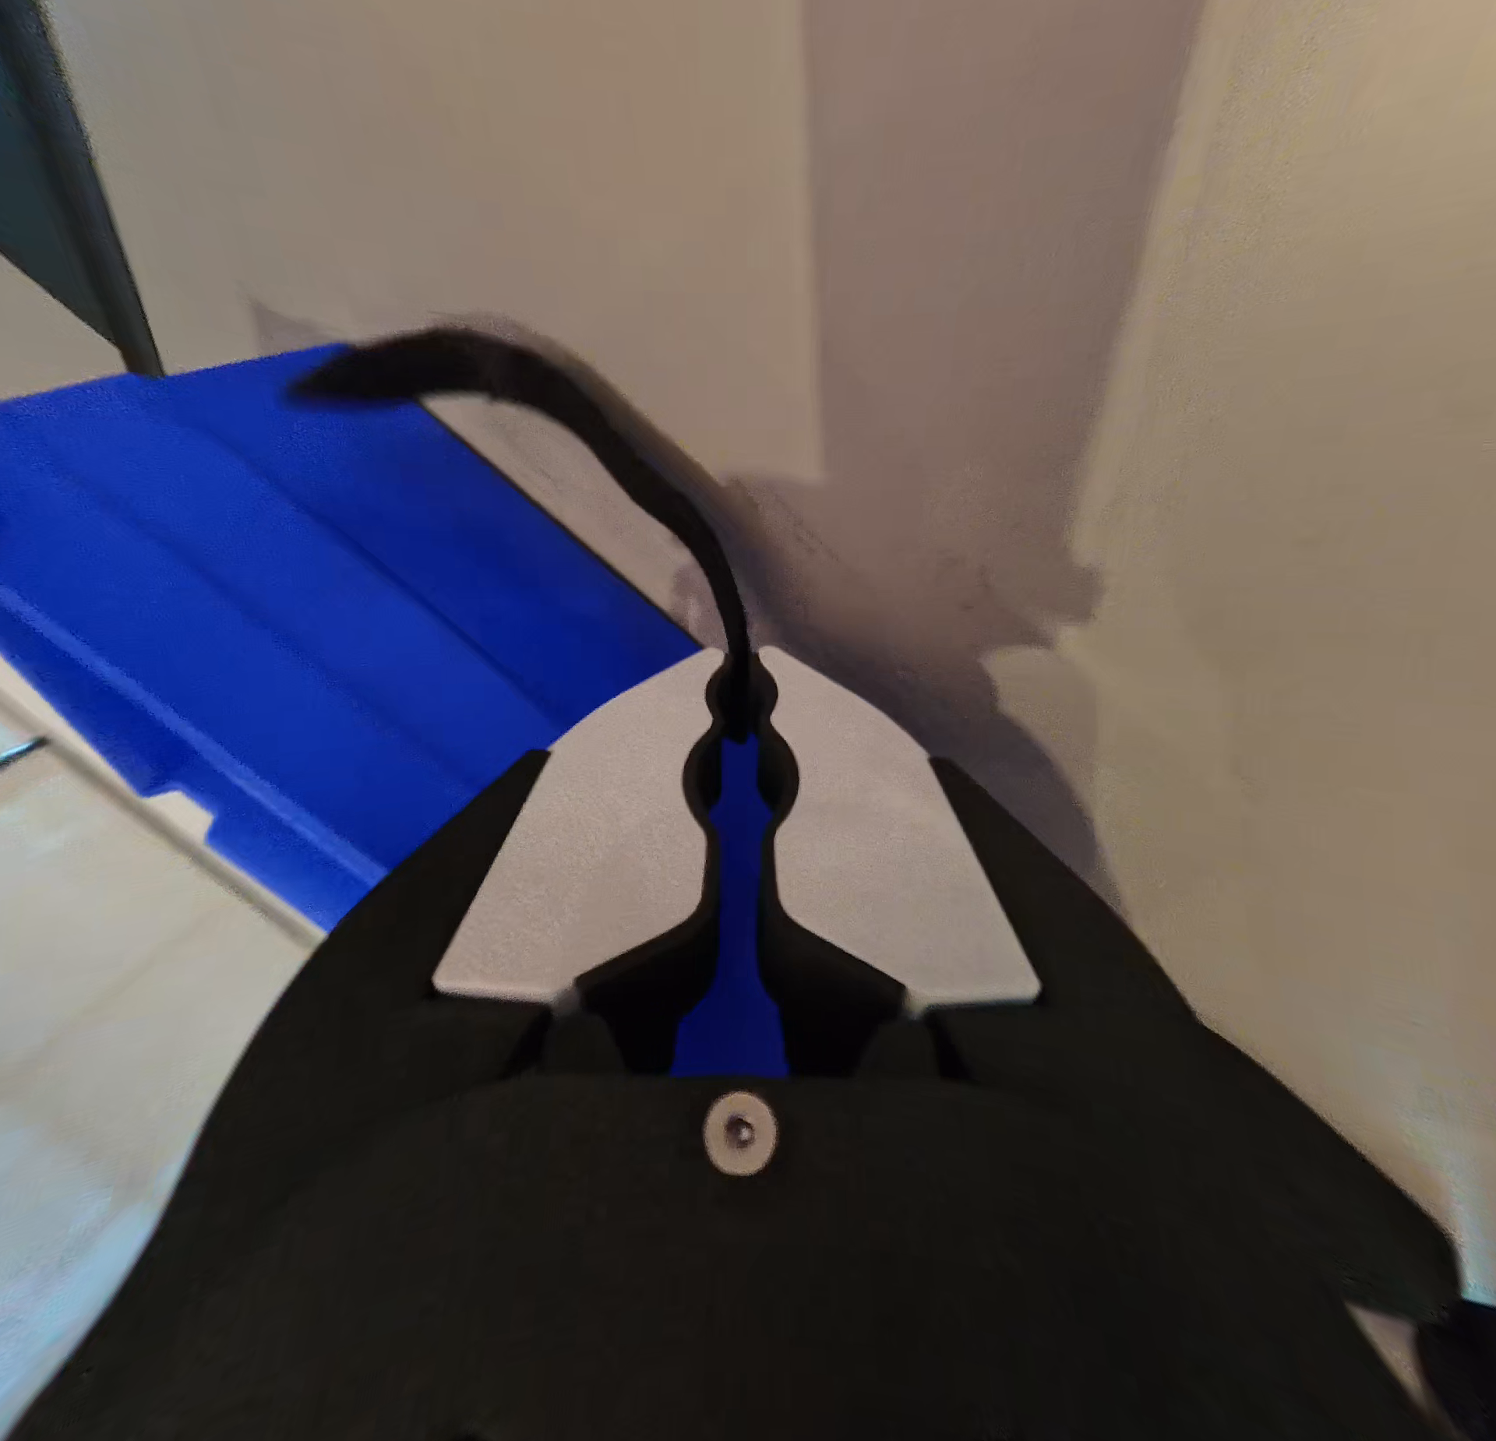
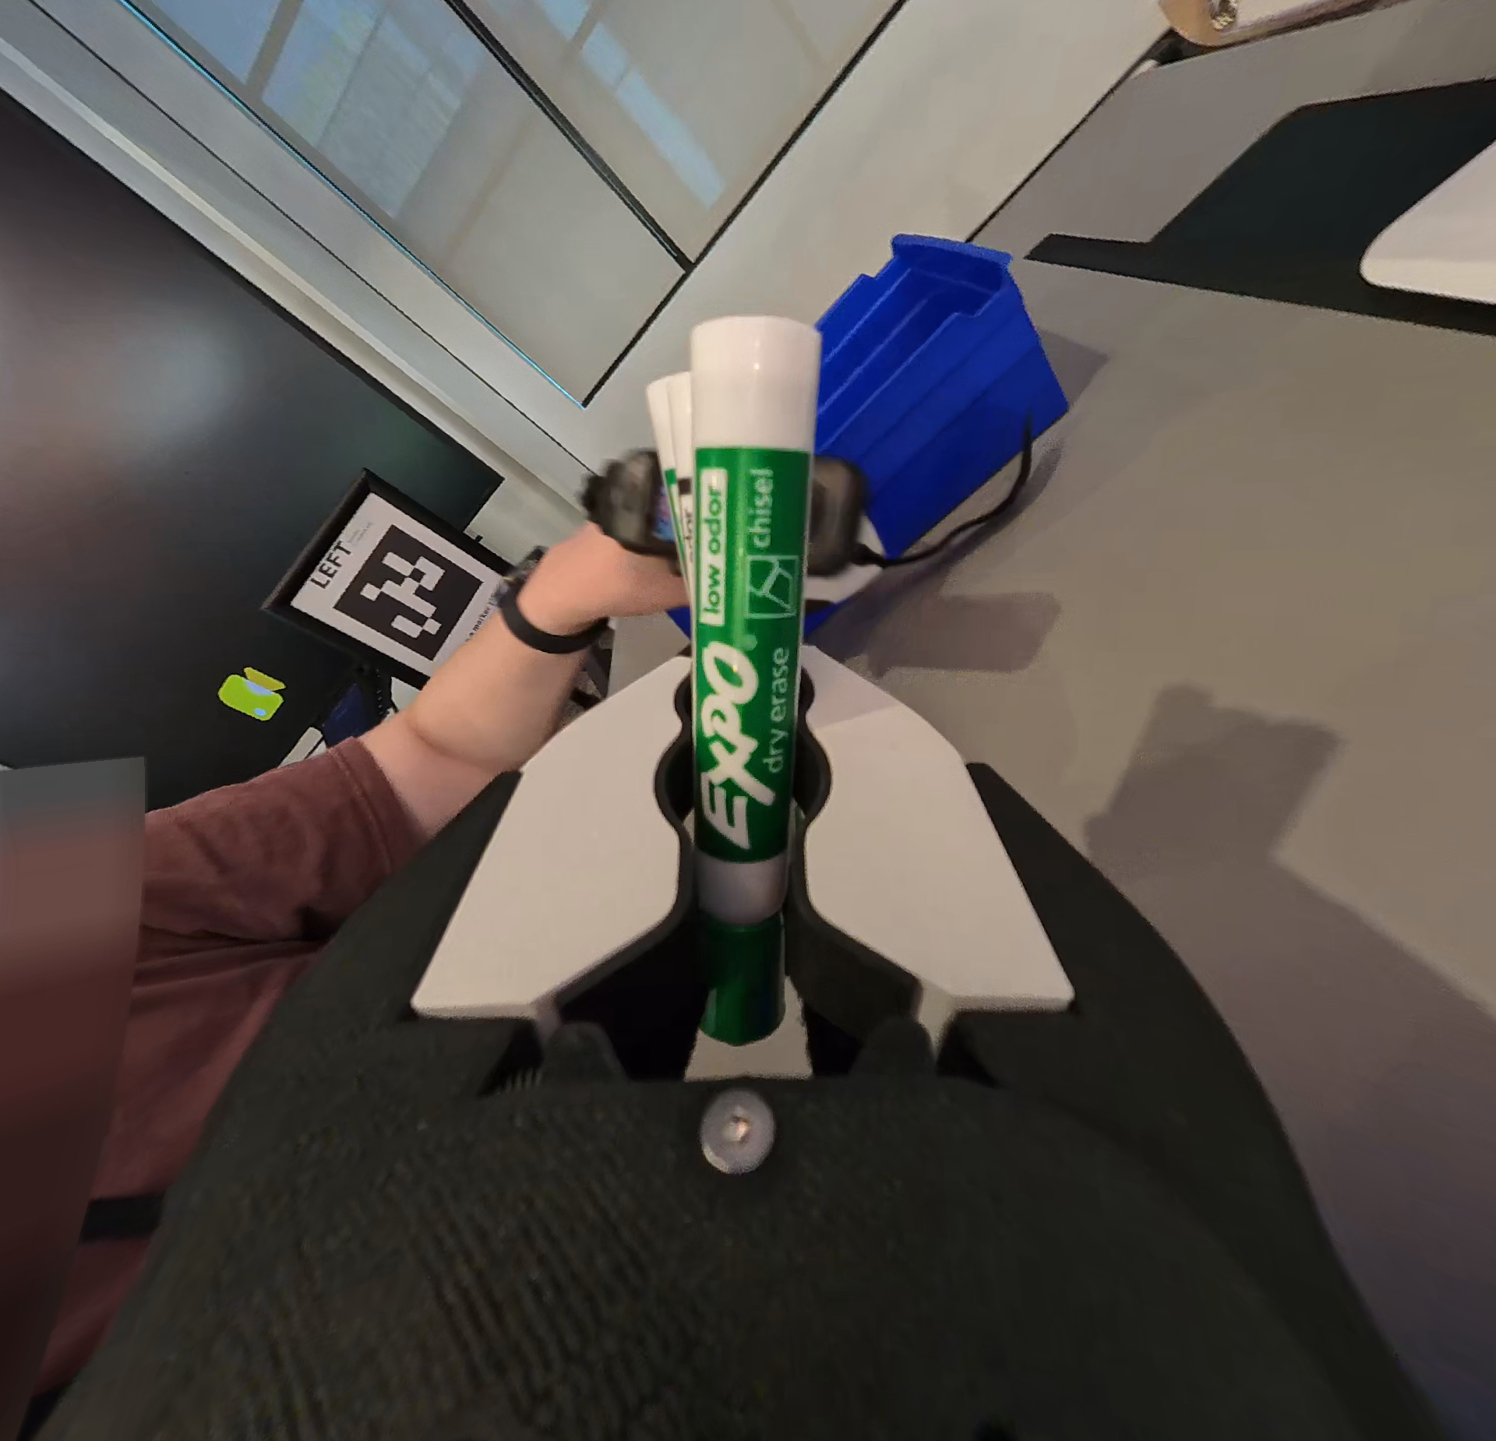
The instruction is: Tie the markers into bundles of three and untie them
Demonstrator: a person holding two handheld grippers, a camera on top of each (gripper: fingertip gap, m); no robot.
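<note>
The right gripper [image 2: 741, 743] pinches the stiff, smooth green-labelled white plastic markers [image 2: 749, 593] at mid-barrel, ends beyond its fingertips. The left gripper [image 1: 738, 666] is pressed together on a soft black tie strap [image 1: 648, 463], probably light and floppy.

Both grippers – left gripper [image 1: 738, 674], right gripper [image 2: 741, 722] – black bodies w/ grey finger plates, silver screw; maroon sleeve [image 2: 243, 876]; black wristband [image 2: 538, 629].
</note>
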